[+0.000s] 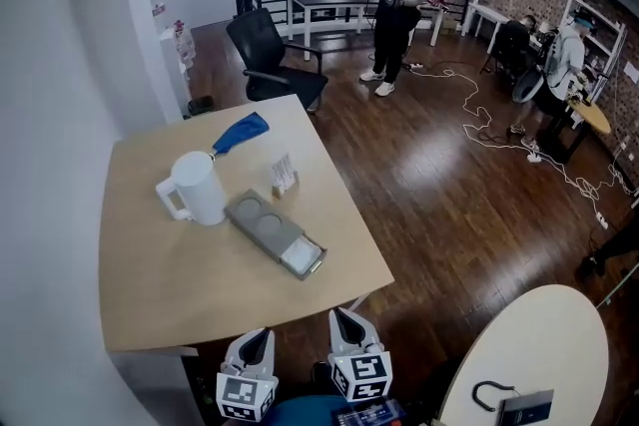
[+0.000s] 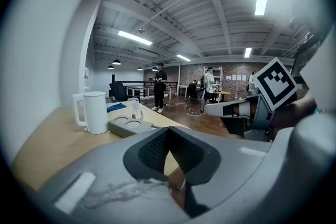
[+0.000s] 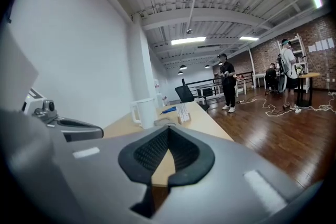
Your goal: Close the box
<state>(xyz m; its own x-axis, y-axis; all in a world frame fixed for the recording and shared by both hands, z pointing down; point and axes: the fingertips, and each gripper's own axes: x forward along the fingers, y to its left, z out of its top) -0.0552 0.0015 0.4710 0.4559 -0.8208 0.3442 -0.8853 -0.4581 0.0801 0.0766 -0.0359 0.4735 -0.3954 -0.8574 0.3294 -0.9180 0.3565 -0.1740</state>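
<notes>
A flat grey box (image 1: pixel 275 231) lies on the wooden table (image 1: pixel 180 284), with its white inner tray slid partly out at the near right end. It has two round recesses on top. My left gripper (image 1: pixel 257 342) and right gripper (image 1: pixel 346 322) hover side by side below the table's near edge, well short of the box. Both are shut with nothing between the jaws. In the left gripper view the box (image 2: pixel 127 125) sits beyond the left gripper (image 2: pixel 168 129). The right gripper (image 3: pixel 168 129) points at the table; the box (image 3: pixel 167 121) is only just visible behind it.
A white jug (image 1: pixel 197 188) stands just left of the box. Behind it lie a blue cloth (image 1: pixel 240 133) and a small card stand (image 1: pixel 284 174). A black office chair (image 1: pixel 270 55) stands past the table's far edge. A round table (image 1: pixel 529 354) is at my right. People stand far back.
</notes>
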